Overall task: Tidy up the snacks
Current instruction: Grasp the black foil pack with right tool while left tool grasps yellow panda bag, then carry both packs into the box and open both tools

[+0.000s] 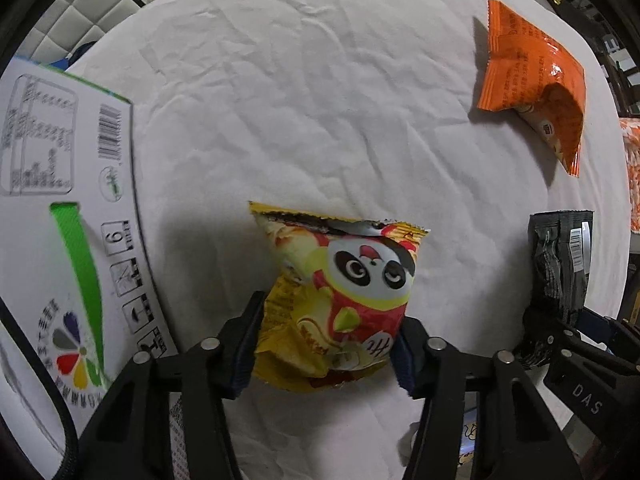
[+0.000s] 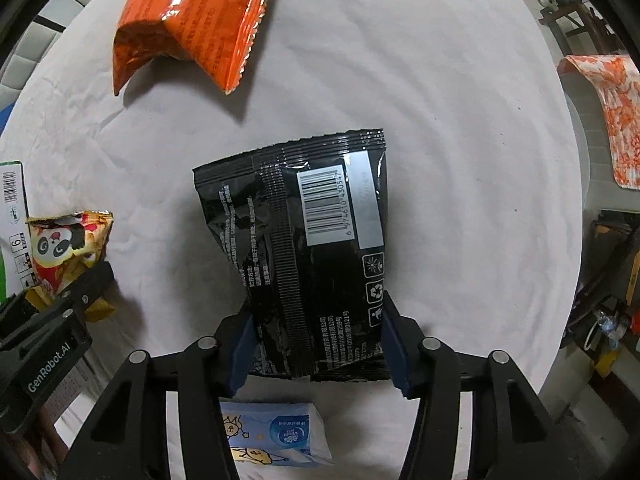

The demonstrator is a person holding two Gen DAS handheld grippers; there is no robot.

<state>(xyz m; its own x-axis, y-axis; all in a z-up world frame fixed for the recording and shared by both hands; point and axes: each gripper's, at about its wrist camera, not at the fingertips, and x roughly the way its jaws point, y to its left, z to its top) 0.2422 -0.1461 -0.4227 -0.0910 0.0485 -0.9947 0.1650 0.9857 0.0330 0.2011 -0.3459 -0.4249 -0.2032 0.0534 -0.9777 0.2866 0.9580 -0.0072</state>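
My left gripper [image 1: 326,340] is shut on a yellow snack bag with a panda [image 1: 344,292], held above the white tablecloth. My right gripper [image 2: 316,336] is shut on a black snack bag [image 2: 304,248] with a barcode facing up. Each view also catches the other bag: the black snack bag [image 1: 560,264] at the right, the panda bag [image 2: 68,252] at the left. An orange snack bag [image 1: 532,80] lies crumpled on the cloth at the far right; the right wrist view has the orange snack bag [image 2: 192,20] at the top left.
A white cardboard box [image 1: 60,220] with green print stands at the left. A blue tissue pack [image 2: 276,436] lies under my right gripper. The white cloth [image 1: 300,100] covers a round table. An orange-patterned cloth [image 2: 612,116] hangs beyond the table's right edge.
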